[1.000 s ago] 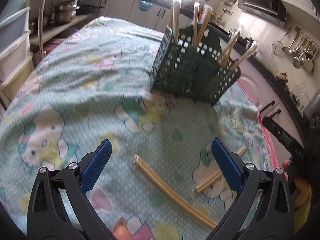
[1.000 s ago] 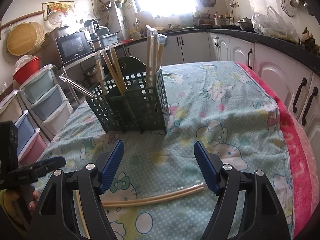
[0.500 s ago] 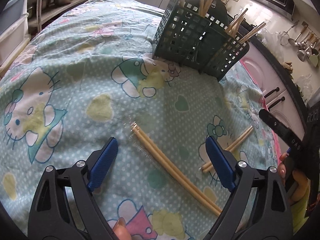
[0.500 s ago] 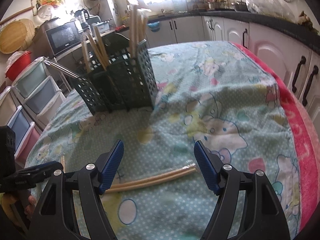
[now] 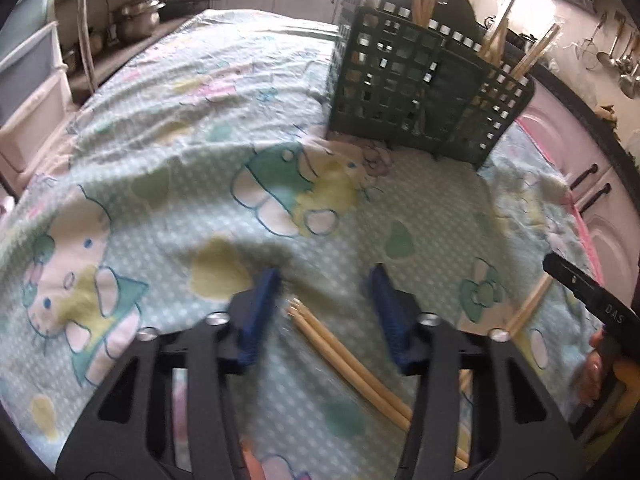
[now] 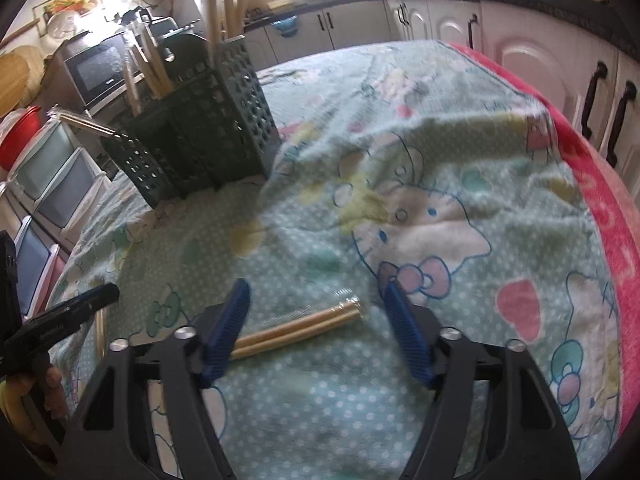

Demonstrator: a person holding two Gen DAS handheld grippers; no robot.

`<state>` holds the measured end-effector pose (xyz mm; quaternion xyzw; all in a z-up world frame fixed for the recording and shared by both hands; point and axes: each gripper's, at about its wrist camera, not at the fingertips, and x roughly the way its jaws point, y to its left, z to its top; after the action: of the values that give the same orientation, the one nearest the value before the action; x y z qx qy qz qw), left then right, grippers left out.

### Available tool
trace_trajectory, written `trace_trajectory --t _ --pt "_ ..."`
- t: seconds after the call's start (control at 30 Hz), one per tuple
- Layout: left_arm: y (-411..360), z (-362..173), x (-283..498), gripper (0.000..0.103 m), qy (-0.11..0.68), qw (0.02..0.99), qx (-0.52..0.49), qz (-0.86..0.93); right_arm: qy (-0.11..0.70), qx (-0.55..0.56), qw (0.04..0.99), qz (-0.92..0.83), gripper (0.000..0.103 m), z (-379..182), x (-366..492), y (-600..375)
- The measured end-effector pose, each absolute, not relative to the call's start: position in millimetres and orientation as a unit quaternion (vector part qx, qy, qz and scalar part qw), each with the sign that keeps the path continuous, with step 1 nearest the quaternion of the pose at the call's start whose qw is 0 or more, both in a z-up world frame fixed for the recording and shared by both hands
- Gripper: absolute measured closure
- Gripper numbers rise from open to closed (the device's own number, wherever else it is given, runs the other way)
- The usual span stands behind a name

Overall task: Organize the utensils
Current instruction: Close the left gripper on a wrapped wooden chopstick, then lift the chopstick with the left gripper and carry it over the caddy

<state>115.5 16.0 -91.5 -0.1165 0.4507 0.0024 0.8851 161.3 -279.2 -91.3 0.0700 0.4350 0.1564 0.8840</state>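
Both our tongs, left [image 5: 324, 312] and right [image 6: 316, 320], hang spread over chopsticks [image 6: 296, 330]; rounded sticks may roll free on the desk [image 6: 440, 160].

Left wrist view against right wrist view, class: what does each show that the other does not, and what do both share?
Only the left wrist view shows the left gripper open over one pair of chopsticks, steel pots on a shelf and ladles on the wall. Only the right wrist view shows the right gripper open over another pair of chopsticks, a microwave and a red bowl. Both show the green basket of chopsticks and the patterned cloth.
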Motion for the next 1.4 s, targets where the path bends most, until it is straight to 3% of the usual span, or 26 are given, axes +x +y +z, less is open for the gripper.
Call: trace_trajectory --t 0.1,0.2,0.27,0.53,0.9,1.17,1.37,1.4 --pt "20.4 -92.4 119.7 0.085 0.447 0.888 -0.11 0.013 0.434 0.068 0.886 0.148 0.054 -92.2 160.7 -281.1" --pt "27.6 -92.6 122.1 0.093 0.445 0.888 -0.118 0.013 0.434 0.061 0.887 0.144 0.061 -93.3 159.0 -281.5" --pt "29.8 -92.4 123.1 0.096 0.444 0.888 -0.122 0.011 0.432 0.053 0.889 0.142 0.065 -93.8 156.9 -280.9" --pt "26.0 -84.4 125.7 0.103 0.436 0.889 -0.136 -0.013 0.418 0.051 0.897 0.133 0.101 -89.4 150.5 -292.2" --pt "13.5 -43.9 132.1 0.103 0.394 0.908 -0.132 -0.048 0.363 0.062 0.915 0.162 0.102 -53.5 133.0 -300.4" --pt "35.2 -54.1 119.5 0.103 0.434 0.886 -0.163 -0.036 0.33 0.064 0.924 0.184 0.102 -25.6 131.5 -293.3" --pt "37.3 -79.4 111.2 0.093 0.486 0.857 -0.17 -0.031 0.305 0.059 0.929 0.202 0.102 -6.1 135.3 -282.1" --pt "35.7 -83.2 111.3 0.086 0.492 0.852 -0.172 -0.035 0.3 0.057 0.93 0.206 0.102 -2.4 135.4 -280.2"
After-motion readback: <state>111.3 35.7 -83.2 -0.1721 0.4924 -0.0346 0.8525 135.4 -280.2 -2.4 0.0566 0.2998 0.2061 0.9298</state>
